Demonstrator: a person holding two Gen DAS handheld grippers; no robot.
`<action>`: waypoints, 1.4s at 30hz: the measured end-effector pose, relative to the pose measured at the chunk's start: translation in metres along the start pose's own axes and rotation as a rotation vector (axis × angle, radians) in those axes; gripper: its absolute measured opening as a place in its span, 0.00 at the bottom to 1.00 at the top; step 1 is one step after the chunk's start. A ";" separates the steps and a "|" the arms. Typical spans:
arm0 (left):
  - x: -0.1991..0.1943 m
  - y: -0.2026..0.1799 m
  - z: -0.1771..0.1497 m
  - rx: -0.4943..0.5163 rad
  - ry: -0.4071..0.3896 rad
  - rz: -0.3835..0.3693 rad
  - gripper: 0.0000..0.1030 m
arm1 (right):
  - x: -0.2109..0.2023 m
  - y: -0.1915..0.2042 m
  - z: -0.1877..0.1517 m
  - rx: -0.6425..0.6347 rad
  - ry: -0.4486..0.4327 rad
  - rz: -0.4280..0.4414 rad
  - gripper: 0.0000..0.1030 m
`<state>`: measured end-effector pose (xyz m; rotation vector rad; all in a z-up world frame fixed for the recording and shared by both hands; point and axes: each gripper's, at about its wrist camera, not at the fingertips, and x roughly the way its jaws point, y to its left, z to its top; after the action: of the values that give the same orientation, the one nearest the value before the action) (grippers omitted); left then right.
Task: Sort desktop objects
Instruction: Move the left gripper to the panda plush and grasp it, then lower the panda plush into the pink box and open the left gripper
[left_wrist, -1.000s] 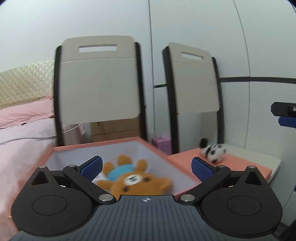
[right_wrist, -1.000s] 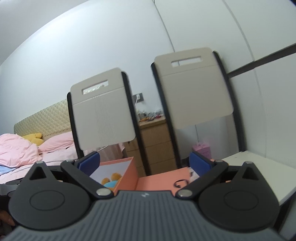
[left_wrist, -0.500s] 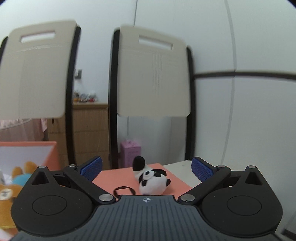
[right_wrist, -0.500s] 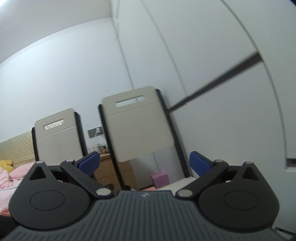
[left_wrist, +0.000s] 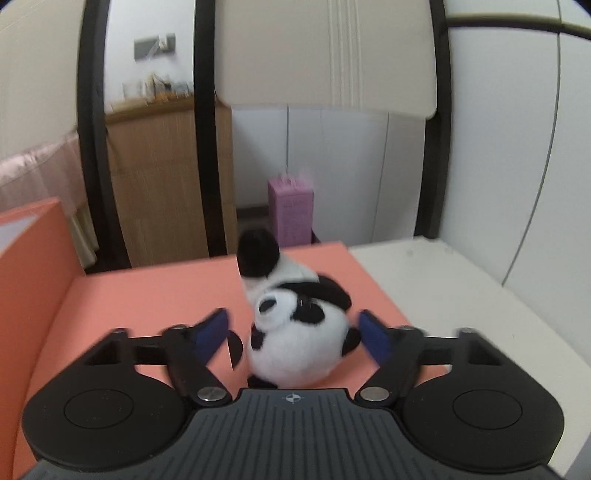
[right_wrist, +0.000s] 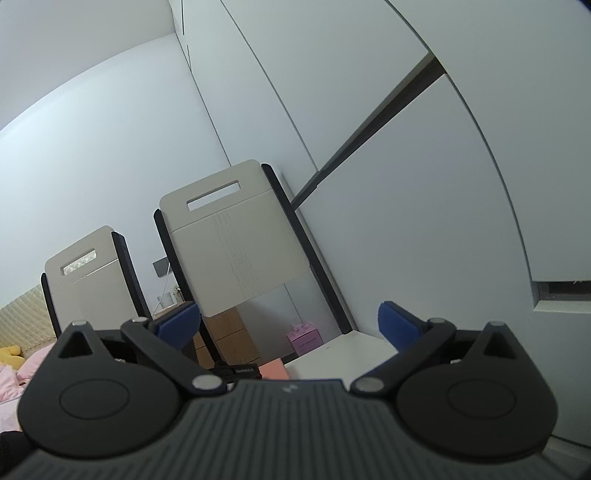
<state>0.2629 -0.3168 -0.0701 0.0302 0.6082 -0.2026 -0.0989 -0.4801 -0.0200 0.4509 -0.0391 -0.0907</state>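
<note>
A black and white plush panda (left_wrist: 299, 325) lies on a flat salmon lid (left_wrist: 147, 295) on the white table (left_wrist: 461, 295). My left gripper (left_wrist: 293, 332) is open, and its blue pads sit either side of the panda with small gaps. A black key ring (left_wrist: 234, 345) lies by the left pad. The salmon box (left_wrist: 33, 236) stands at the left edge. My right gripper (right_wrist: 290, 325) is open and empty, raised and pointing at the wall; a corner of the lid (right_wrist: 273, 369) shows below it.
Two beige folding chairs (right_wrist: 232, 240) stand behind the table against the wall. A small pink box (left_wrist: 291, 210) sits on the floor behind the table, beside a wooden cabinet (left_wrist: 166, 177). A bed with pink bedding (right_wrist: 14, 376) is at the left.
My left gripper has swung right from the box with the teddy bear, moved down onto the panda, and its jaws have narrowed around it. My right gripper has tilted up and turned right towards the wall.
</note>
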 end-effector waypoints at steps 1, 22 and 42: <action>-0.001 0.002 -0.001 -0.002 -0.004 -0.003 0.60 | 0.001 0.001 -0.001 0.000 0.003 0.005 1.00; -0.201 0.107 -0.028 0.119 -0.355 -0.129 0.58 | 0.030 0.087 -0.021 -0.051 0.057 0.140 1.00; -0.222 0.303 -0.077 -0.104 -0.361 0.216 0.58 | 0.108 0.229 -0.088 -0.234 0.250 0.297 1.00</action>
<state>0.1011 0.0272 -0.0163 -0.0407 0.2516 0.0342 0.0313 -0.2477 0.0030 0.2163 0.1492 0.2510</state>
